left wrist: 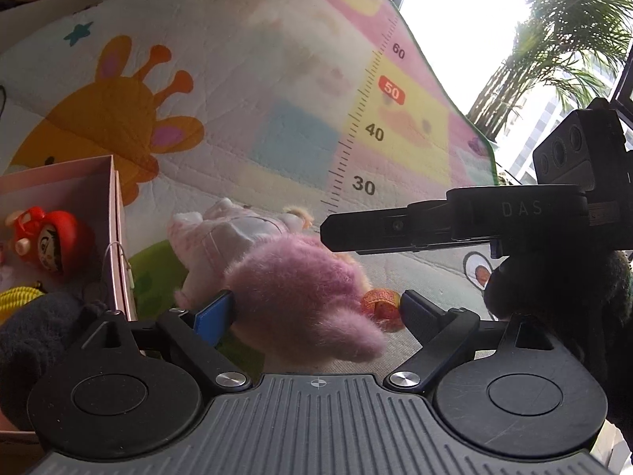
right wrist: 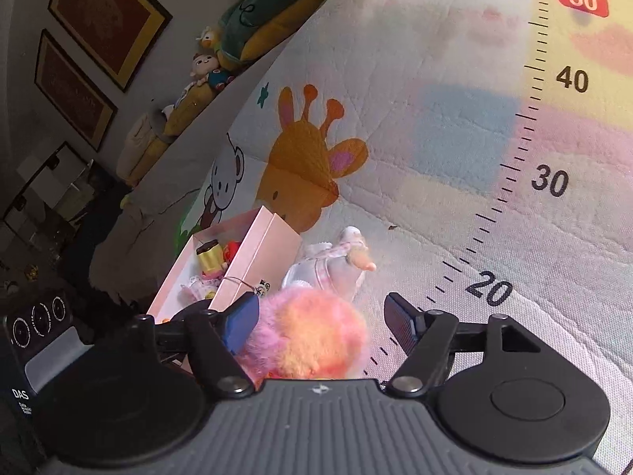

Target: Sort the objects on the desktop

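- left gripper (left wrist: 316, 308) jaws spread wide around the fluffy pink-purple plush toy (left wrist: 300, 293), not squeezing it
- right gripper (right wrist: 322, 320) jaws part open, same plush (right wrist: 316, 336) between them, right pad clear
- plush lies just right of the pink cardboard box (left wrist: 114, 237), on the cartoon play mat (left wrist: 245, 79)

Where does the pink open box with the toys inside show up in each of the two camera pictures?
Left wrist view: the pink box sits at the left edge, halfway down.
Right wrist view: the box lies left of centre, beyond the left fingertip.
Shared landmark: the orange giraffe printed on the mat, just beyond the box.
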A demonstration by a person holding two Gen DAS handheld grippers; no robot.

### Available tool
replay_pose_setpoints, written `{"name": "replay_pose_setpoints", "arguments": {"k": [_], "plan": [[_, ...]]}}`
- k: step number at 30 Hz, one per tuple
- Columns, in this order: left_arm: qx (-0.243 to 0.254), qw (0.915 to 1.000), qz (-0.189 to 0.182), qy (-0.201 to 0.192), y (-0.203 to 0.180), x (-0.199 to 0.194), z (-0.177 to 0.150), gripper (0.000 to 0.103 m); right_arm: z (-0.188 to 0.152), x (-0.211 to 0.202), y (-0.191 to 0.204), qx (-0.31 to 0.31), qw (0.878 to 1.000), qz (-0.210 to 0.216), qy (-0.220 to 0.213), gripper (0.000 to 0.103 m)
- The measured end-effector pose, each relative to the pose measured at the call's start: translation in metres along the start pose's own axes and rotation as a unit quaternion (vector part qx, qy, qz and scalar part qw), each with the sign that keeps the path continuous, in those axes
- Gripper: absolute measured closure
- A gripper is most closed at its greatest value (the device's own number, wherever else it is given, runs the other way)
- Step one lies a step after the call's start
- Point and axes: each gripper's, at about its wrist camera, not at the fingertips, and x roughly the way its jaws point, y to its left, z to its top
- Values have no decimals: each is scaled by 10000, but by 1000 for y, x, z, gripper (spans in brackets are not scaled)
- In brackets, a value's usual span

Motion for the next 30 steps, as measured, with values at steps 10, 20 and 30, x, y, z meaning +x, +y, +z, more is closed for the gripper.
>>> {"name": "replay_pose_setpoints", "arguments": {"k": [10, 20, 30], "plan": [[182, 9998, 90, -37, -3, 9, 0, 11, 4, 40, -13, 456, 9967, 429, 526, 31], [535, 9958, -724, -180, -19, -31, -11, 29, -20, 7, 4, 391, 9948, 712, 621, 31], [129, 9996, -206, -153, -11, -53, -27, 11, -18, -1, -10, 611, 9972, 219, 381, 31]]}}
